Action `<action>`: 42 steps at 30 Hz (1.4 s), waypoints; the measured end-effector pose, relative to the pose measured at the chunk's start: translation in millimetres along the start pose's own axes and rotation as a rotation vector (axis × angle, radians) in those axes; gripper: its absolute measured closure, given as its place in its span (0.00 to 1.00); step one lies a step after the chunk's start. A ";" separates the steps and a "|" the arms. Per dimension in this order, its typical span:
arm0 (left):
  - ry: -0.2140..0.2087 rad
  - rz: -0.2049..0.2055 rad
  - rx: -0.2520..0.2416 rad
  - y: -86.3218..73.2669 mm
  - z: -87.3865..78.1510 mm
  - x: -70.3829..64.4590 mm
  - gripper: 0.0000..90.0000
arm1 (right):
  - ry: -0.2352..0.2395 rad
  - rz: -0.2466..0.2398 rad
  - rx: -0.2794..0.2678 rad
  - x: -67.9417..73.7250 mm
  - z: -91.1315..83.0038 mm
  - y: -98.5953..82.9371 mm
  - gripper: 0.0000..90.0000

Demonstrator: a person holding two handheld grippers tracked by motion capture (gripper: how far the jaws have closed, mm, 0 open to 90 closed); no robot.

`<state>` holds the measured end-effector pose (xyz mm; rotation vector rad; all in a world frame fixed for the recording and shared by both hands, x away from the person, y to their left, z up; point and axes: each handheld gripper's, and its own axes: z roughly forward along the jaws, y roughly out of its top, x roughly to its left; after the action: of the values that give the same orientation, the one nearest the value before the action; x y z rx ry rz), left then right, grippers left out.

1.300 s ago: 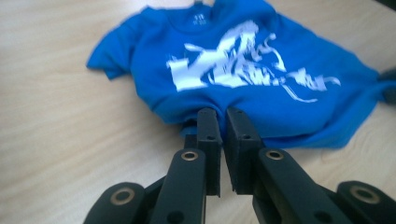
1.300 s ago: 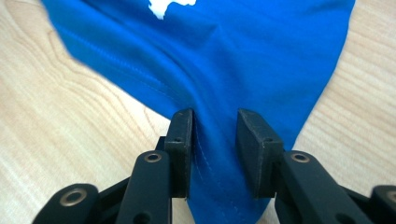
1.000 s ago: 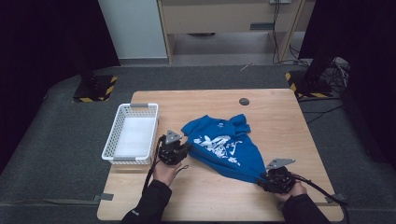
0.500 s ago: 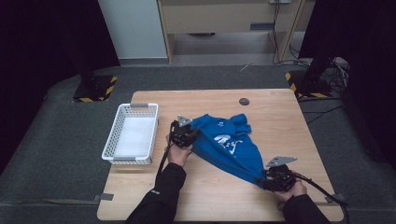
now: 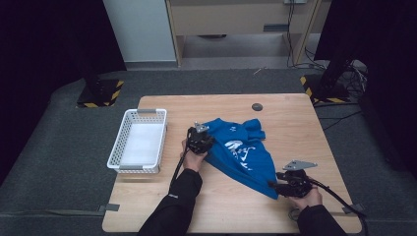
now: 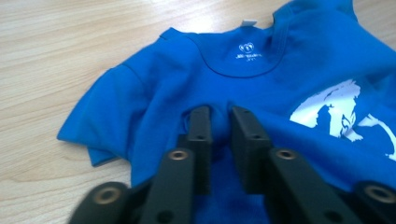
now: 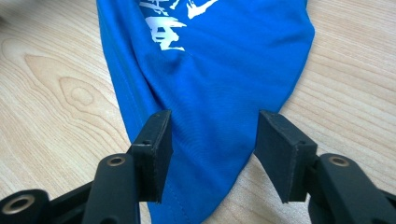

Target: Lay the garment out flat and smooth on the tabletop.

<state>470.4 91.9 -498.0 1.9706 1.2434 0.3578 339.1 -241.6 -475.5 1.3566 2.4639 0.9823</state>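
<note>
Since a moment ago the left gripper has dragged the soft blue T-shirt farther up the wooden table, pinching a fold below the collar. Right gripper, jaws spread, straddles the near hem corner.

Wooden table on grey carpet (dark surroundings); pale cabinet behind.

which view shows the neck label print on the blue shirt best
The left gripper view: the white neck label print sits inside the collar of the blue shirt, close and in focus. The high view shows it as a tiny white speck. The right gripper view looks at the shirt's lower end, away from the collar.
</note>
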 end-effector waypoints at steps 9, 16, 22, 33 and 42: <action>-0.018 0.012 -0.044 10.9 -43.4 9.7 0.63 | -0.009 -0.008 -0.014 0.5 -2.2 -0.4 0.48; -0.033 0.068 0.000 -2.3 -69.0 13.2 0.58 | -0.012 -0.007 -0.027 0.7 -3.7 -0.3 0.48; -0.046 0.055 0.069 -33.7 -64.1 26.6 0.59 | -0.009 0.002 -0.029 2.1 -2.2 -1.1 0.48; -0.054 0.088 0.108 -43.3 -43.1 33.1 0.61 | 0.000 -0.003 -0.011 3.3 -0.6 -2.3 0.49; -0.034 0.116 0.127 -46.1 -31.7 23.8 0.72 | 0.000 -0.002 -0.009 3.2 0.2 -2.3 0.49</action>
<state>433.5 137.5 -514.0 2.1541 1.1589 0.3079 335.7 -239.8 -476.5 1.3503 2.4575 0.9921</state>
